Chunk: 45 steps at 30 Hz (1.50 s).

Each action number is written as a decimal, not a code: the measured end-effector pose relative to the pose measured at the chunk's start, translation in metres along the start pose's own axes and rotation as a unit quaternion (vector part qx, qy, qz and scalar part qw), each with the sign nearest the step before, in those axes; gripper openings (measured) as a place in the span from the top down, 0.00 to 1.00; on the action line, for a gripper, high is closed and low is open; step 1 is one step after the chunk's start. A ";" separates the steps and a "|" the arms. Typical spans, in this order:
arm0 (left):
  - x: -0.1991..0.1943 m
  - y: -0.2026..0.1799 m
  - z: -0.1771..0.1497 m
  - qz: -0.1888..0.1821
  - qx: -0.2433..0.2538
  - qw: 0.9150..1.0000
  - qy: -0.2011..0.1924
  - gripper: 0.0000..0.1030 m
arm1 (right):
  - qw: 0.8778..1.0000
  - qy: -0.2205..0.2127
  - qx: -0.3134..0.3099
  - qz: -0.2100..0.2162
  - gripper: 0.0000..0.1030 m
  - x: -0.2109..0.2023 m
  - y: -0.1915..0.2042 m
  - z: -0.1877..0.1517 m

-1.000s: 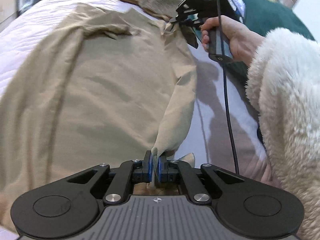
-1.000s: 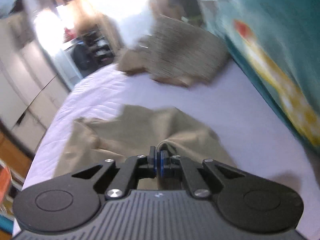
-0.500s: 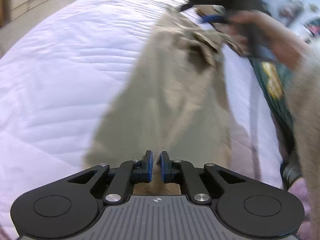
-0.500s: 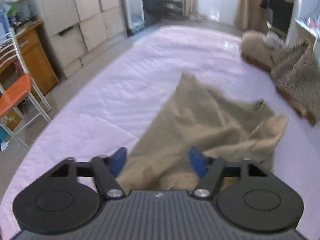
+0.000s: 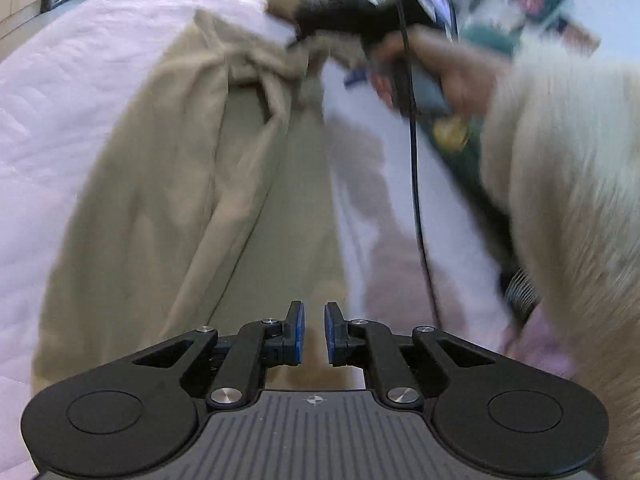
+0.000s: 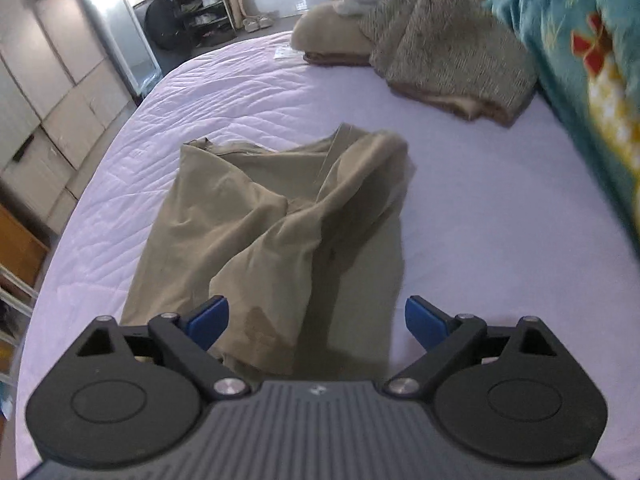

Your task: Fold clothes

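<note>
A: Cloth first: the khaki garment (image 6: 280, 216) lies on the lilac quilted bed cover (image 6: 224, 92), doubled lengthwise into a long strip, with one layer lapped over the other and a rumpled sleeve end near the top. I judge that one side has been folded across the middle, which is why it sits so narrow.

B: And the left gripper (image 5: 314, 334)?

A: It hovers over the near end of the strip. Its blue pads (image 5: 297, 332) stand a narrow gap apart and are opening. Nothing is between them; the fabric shows below the gap, not pinched.

B: So it holds nothing?

A: That is how it reads. To its right, a hand (image 5: 452, 72) in a fluffy cream sleeve (image 5: 560, 184) carries the right gripper (image 6: 316, 318) above the far end of the garment, cable hanging down.

B: How wide is that one?

A: Nearly as wide as it goes, and opening further. From its own camera the pads are far apart, with the folded layer lying under them and no cloth clamped.

B: What sits further right?

A: A stack of folded brown and tweed pieces (image 6: 440, 52) well beyond the garment, then a teal patterned blanket (image 6: 580, 64) at the bed's edge. The stack looks like finished work, kept clear of the folding space.
</note>
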<state>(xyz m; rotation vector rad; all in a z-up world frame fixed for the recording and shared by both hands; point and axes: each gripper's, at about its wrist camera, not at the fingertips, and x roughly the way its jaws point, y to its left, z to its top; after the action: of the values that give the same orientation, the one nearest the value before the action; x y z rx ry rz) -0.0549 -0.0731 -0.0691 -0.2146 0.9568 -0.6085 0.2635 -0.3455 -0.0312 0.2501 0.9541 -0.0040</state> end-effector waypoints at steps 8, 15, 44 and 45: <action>0.009 0.025 -0.007 0.020 0.001 1.000 0.010 0.86 | 0.996 -0.018 -0.069 0.055 0.82 0.017 0.046 0.017; 0.006 0.026 -0.016 0.004 0.017 1.000 0.008 0.86 | 0.989 -0.039 -0.099 0.104 0.60 0.030 0.111 0.046; 0.002 0.017 -0.016 0.056 0.042 0.998 0.008 0.50 | 0.965 -0.001 -0.257 -0.060 0.59 0.048 0.122 -0.006; 0.002 0.018 -0.017 0.051 0.041 0.998 0.007 0.49 | 0.966 0.007 -0.252 -0.060 0.67 0.053 0.120 -0.005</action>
<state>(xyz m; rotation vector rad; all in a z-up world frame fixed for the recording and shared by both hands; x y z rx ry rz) -0.0604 -0.0580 -0.0880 -0.0884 0.9486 -0.5537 0.3038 -0.2219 -0.0518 -0.2779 0.9508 0.1275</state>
